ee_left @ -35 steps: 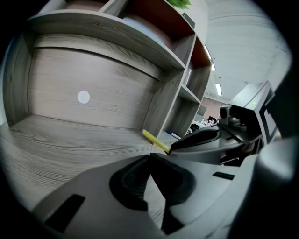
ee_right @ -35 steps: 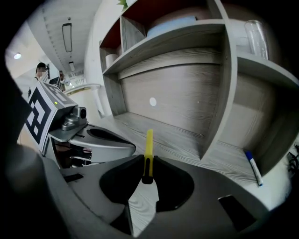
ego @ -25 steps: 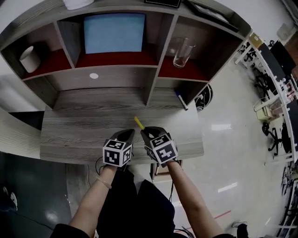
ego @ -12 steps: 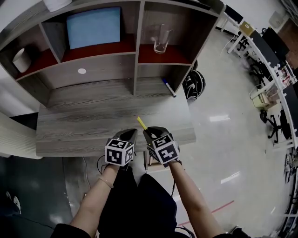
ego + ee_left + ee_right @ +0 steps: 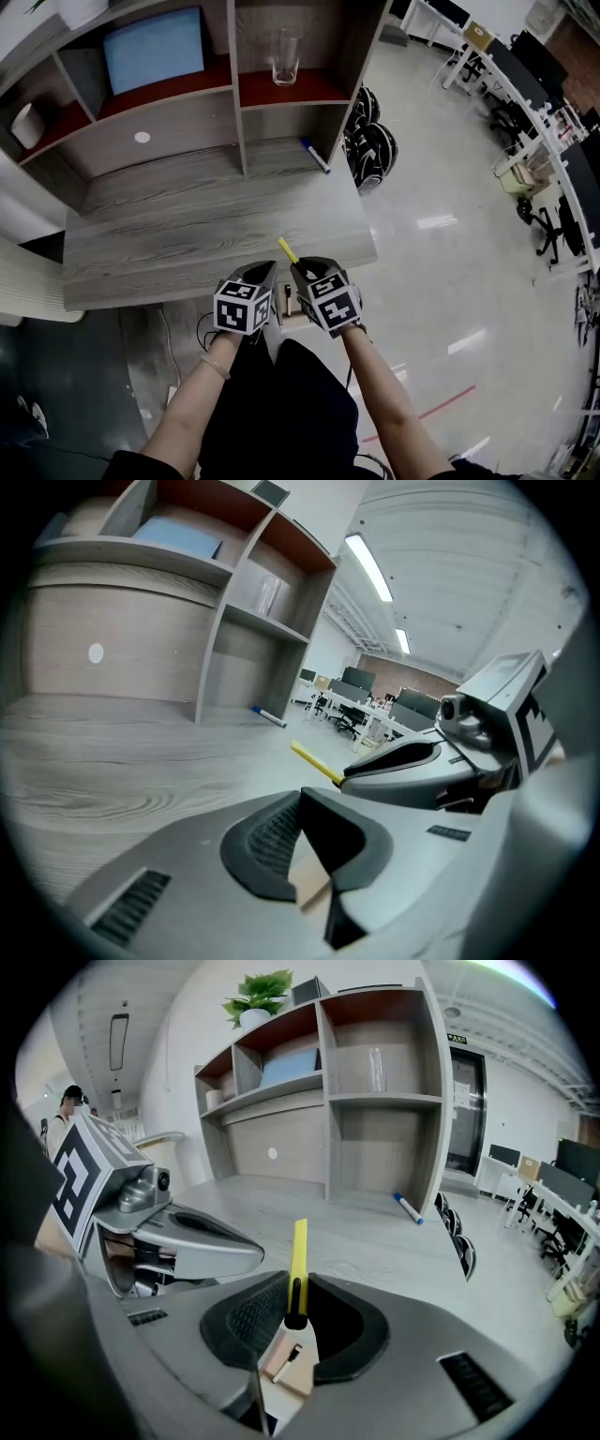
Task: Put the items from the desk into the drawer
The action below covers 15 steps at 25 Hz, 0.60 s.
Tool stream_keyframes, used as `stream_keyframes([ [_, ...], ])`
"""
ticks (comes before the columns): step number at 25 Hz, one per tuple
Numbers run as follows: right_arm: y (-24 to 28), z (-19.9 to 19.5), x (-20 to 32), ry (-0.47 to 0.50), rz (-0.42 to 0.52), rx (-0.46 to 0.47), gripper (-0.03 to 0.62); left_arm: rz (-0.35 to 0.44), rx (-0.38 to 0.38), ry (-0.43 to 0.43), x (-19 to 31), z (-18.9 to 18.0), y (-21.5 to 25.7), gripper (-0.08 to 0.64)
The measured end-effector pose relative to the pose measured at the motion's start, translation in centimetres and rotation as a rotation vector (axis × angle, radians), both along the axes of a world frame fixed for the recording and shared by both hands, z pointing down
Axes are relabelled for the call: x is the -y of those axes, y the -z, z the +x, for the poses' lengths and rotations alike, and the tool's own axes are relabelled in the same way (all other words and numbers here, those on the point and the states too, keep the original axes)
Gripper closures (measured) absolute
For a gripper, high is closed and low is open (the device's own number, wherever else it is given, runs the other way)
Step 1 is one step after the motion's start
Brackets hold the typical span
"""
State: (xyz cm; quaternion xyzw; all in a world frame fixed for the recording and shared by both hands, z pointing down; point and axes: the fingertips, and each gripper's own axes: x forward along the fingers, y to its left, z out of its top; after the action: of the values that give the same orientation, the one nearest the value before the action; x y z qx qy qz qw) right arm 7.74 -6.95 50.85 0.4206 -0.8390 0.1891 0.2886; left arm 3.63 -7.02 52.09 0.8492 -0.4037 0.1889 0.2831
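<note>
Yellow stick (image 5: 298, 1251) stands clamped in the right gripper (image 5: 296, 1309) over the desk (image 5: 187, 234) edge, presumably for carrying to the drawer; left gripper (image 5: 300, 841) is pinched together, empty (blue marker (image 5: 314, 156) lies by the shelves)
</note>
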Motion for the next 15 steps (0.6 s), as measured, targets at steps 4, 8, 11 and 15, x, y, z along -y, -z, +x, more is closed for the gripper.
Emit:
stream_keyframes([
  [4, -1.0, 1.6, -2.0, -0.020, -0.009, -0.005, 0.537, -0.014, 0.005, -0.020, -1.7, 1.4, -0.9, 0.532],
  [8, -2.1, 3.0, -4.0, -0.038, -0.029, -0.003, 0.537, -0.035, 0.014, -0.044, -3.4, 2.9, -2.1, 0.532],
  [11, -3.1, 4.2, -5.3, -0.052, -0.041, -0.010, 0.537, -0.051, 0.022, -0.069, -4.5, 4.2, -3.1, 0.532],
  [15, -4.3, 5.1, -7.1, -0.069, -0.059, -0.005, 0.537, -0.072, 0.033, -0.086, -6.0, 5.2, -4.1, 0.532],
])
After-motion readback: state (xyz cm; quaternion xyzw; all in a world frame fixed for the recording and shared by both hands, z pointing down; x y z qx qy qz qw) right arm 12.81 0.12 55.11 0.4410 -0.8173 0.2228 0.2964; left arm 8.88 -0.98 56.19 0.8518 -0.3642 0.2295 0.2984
